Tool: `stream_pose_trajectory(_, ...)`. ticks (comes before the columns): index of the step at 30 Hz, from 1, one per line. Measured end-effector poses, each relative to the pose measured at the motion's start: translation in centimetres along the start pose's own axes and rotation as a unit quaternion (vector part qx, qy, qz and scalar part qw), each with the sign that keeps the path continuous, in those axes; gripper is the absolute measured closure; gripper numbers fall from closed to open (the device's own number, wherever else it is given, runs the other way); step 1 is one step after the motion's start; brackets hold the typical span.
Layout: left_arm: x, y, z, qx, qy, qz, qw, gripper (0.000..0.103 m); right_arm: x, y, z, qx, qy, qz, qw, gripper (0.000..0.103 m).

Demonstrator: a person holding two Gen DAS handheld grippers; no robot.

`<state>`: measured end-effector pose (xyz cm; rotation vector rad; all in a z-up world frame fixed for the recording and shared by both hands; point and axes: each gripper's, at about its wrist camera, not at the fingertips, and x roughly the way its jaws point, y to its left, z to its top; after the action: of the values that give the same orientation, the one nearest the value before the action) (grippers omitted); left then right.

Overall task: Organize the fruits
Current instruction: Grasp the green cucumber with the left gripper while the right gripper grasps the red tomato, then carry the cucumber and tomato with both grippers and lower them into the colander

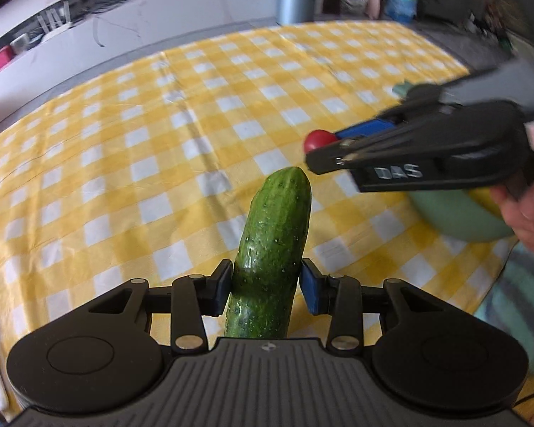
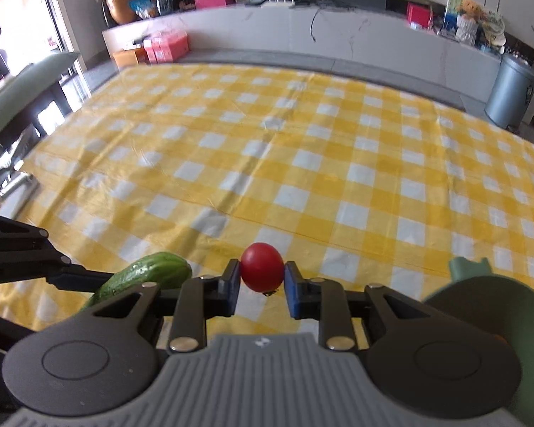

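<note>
A green cucumber (image 1: 274, 249) stands lengthwise between the pads of my left gripper (image 1: 265, 283), which is shut on it and holds it above the checked cloth. A small red cherry tomato (image 2: 262, 267) is pinched between the blue pads of my right gripper (image 2: 261, 279). From the left wrist, the right gripper (image 1: 320, 154) reaches in from the right with the tomato (image 1: 318, 141) at its tip, close to the cucumber's far end. From the right wrist, the cucumber (image 2: 149, 274) shows at lower left beside the left gripper's arm (image 2: 53, 274).
A yellow and white checked tablecloth (image 2: 302, 163) covers the table. A pale green bowl (image 1: 459, 220) sits at the right under the right hand, its rim (image 2: 480, 306) showing at lower right. Beyond the table stand a grey bin (image 2: 511, 96) and a green chair (image 2: 17, 89).
</note>
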<state>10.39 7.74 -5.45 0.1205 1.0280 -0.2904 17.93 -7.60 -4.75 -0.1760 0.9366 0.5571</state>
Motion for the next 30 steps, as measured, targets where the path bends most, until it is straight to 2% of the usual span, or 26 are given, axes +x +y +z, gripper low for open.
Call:
stream_pose_trajectory(9,-3.8,-1.7,-0.5,-0.037,-0.054,0.003,0.9978,0.059,-7.0,-0.6,-3.1,0.025,-0.062,0.011,0.998,0.081)
stream_pose_trajectory(17,-8.6,-5.2,1.4,-0.012,-0.112,0.0,0.9937,0.059,-13.3,-3.9,-5.8,0.046,-0.107,-0.006,0.993,0.081)
stream_pose_trajectory(24,-10.1,-9.4,4.6,0.006,-0.151,-0.05,0.9872,0.059,-16.5,-8.6,-7.9,0.063,-0.112,-0.06,0.99,0.08)
stream_pose_trajectory(27,-9.4,-11.2,6.1,0.008,-0.152,-0.077,0.9854,0.059,-17.1,-10.5,-8.7,0.075,-0.11,-0.073,0.988,0.08)
stream_pose_trajectory(30,-7.9,-12.3,7.3,-0.013,-0.141,-0.116,0.9832,0.059,-17.5,-11.7,-9.4,0.088,-0.11,-0.08,0.987,0.08)
